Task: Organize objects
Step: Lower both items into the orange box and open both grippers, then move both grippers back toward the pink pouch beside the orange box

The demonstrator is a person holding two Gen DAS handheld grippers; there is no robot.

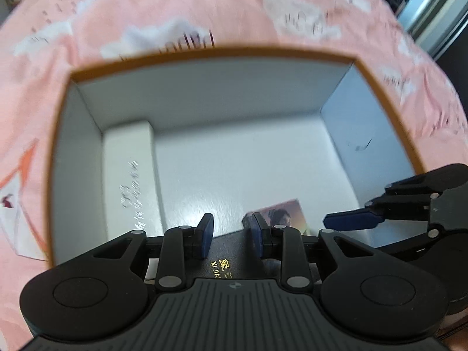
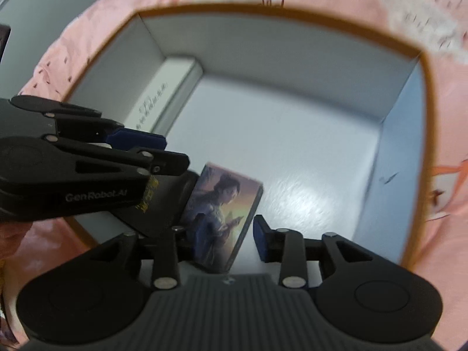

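An open cardboard box (image 1: 377,87) with white inside walls sits on a pink bedsheet (image 1: 204,8). A white box (image 1: 130,181) lies along its left wall; it also shows in the right wrist view (image 2: 163,93). My left gripper (image 1: 232,237) is open above a black box with gold lettering (image 1: 231,251) at the near edge. My right gripper (image 2: 225,239) is open around a small box with a picture of a figure (image 2: 222,219), which stands inside the cardboard box (image 2: 424,117). The picture box also shows in the left wrist view (image 1: 285,215).
The pink sheet (image 2: 444,23) surrounds the cardboard box on all sides. A white paper with orange print (image 1: 17,204) lies left of the box. Dark furniture (image 1: 433,8) stands at the far right.
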